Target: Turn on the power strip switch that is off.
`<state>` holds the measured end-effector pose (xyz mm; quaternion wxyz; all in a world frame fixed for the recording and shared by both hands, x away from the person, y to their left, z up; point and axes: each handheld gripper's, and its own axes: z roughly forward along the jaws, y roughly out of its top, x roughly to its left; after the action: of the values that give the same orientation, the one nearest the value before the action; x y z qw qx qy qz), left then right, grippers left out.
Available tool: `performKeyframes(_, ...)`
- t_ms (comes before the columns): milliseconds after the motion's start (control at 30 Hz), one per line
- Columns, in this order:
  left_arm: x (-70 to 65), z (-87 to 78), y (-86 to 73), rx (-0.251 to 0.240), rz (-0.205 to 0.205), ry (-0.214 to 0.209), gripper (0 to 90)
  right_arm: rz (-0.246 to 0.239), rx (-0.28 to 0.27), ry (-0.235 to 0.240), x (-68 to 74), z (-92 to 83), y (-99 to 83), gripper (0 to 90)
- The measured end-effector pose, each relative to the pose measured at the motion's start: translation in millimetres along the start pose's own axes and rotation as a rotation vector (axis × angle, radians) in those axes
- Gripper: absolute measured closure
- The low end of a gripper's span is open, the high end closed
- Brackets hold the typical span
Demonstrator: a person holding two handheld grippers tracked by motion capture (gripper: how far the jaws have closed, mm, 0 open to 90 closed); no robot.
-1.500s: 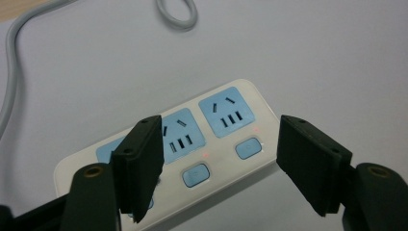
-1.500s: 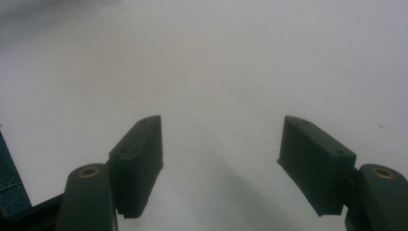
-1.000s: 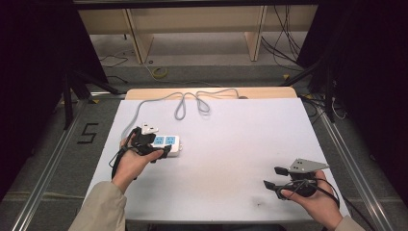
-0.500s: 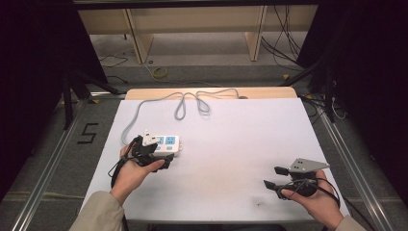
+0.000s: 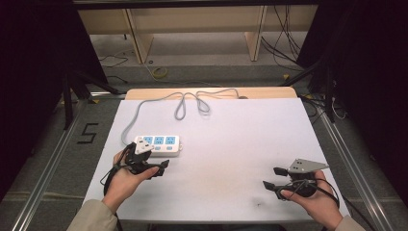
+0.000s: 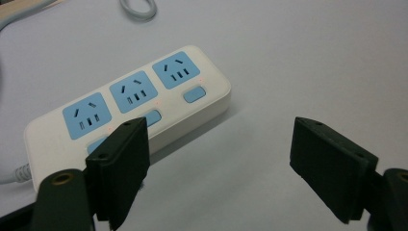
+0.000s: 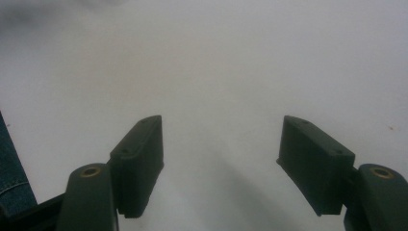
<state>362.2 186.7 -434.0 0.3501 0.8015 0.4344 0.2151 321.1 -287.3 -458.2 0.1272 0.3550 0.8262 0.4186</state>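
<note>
A white power strip (image 5: pixel 159 144) with three blue sockets lies flat on the left half of the white table (image 5: pixel 240 139), its long side running left to right. Its grey cord (image 5: pixel 185 102) leaves the left end, curves toward the far edge and loops there before running off to the right along that edge. The left gripper (image 5: pixel 161 168) is held by the person's left hand (image 5: pixel 126 180) just near of the strip, its jaws spread wide with nothing between them. In the left gripper view the strip (image 6: pixel 130 108) sits just beyond the left-hand jaw, which overlaps one of its blue switches, while the other jaw stands over bare table. The right gripper (image 5: pixel 273 178) rests in the right hand (image 5: pixel 315 202) at the near right corner, well apart from the strip, jaws likewise released and pointing left. In the right gripper view its jaws frame plain white table (image 7: pixel 216 72), with a sliver of blue denim (image 7: pixel 12 178) at the left edge.
</note>
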Motion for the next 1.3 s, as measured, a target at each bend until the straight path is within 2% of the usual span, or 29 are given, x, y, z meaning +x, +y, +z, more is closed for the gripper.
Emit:
performKeyframes(400, -0.1, -13.7, -20.0, -0.011, 0.014, 0.009, 19.7, -0.003, 0.002, 0.009, 1.8, 1.1, 0.3, 32.7)
performKeyframes(567, -2.7, -19.1, -29.8, 0.004, 0.019, 0.001, 19.6, -0.002, 0.005, 0.012, 2.6, 1.6, 0.2, 32.6)
performKeyframes(800, -3.5, -22.4, -39.5, -0.004, -0.011, 0.018, 19.7, -0.004, 0.005, 0.012, 3.0, 1.9, 0.2, 32.7)
performKeyframes(1000, -5.1, -23.6, -45.8, 0.028, 0.021, 0.04, 19.7, -0.005, 0.003, 0.012, 3.2, 1.7, 0.5, 32.5)
performKeyframes(1300, -4.0, -22.9, -49.3, 0.045, 0.023, 0.051, 19.9, -0.004, 0.008, 0.014, 2.7, 2.1, 0.2, 32.4)
